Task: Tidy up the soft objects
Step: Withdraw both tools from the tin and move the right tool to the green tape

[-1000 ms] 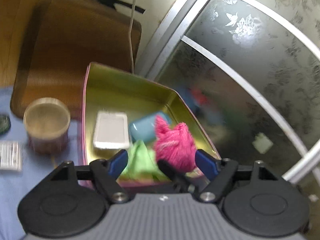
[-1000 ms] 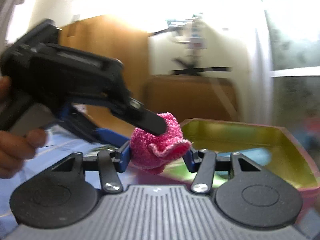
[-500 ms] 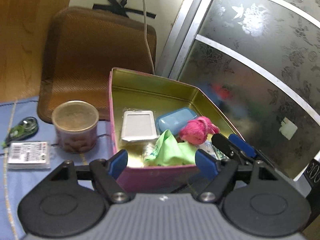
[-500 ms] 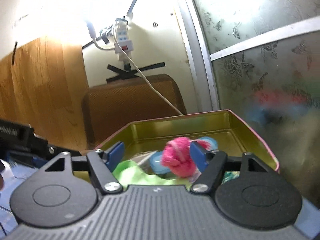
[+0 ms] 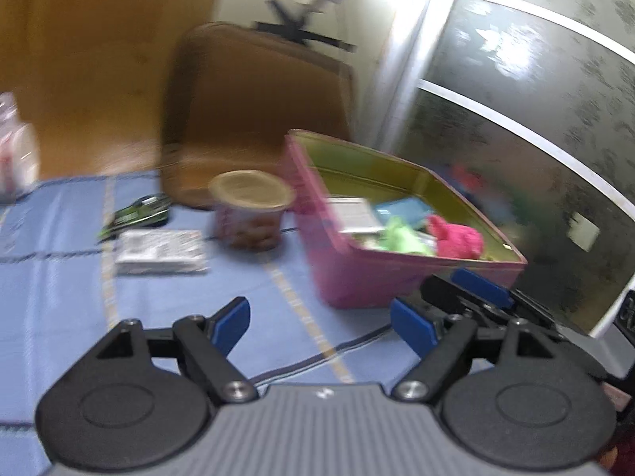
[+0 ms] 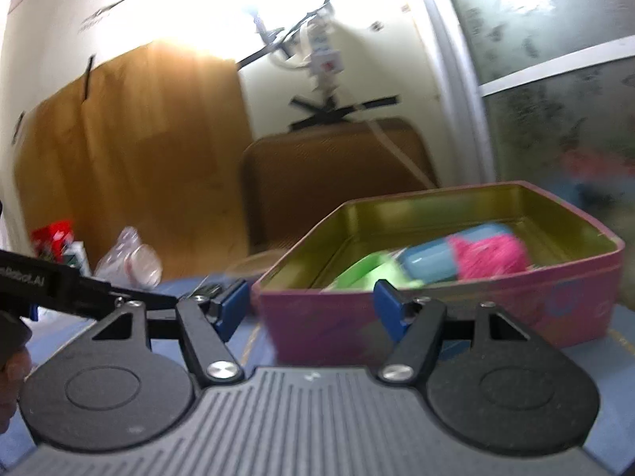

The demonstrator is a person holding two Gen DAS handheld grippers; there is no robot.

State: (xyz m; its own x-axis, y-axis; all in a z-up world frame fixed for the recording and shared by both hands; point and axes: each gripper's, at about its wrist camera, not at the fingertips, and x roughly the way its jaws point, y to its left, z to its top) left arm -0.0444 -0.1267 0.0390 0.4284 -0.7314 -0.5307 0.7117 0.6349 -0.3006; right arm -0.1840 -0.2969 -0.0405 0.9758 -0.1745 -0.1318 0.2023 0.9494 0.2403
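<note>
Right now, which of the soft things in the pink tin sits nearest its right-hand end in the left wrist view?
The fuzzy pink knitted ball; the crumpled light-green cloth lies left of it.

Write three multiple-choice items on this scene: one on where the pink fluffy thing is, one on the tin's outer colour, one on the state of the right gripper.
1. Where does the pink fluffy thing lie?
A. in the tin
B. on the blue cloth
C. between the fingers

2. What colour is the tin outside?
A. blue
B. pink
C. brown

3. How is the right gripper?
A. shut on the green cloth
B. shut, empty
C. open, empty

Key: 1 A, it rests inside beside the light blue case. 2 B, its outer wall is pink. 3 C, its fingers stand apart, nothing between them.
</note>
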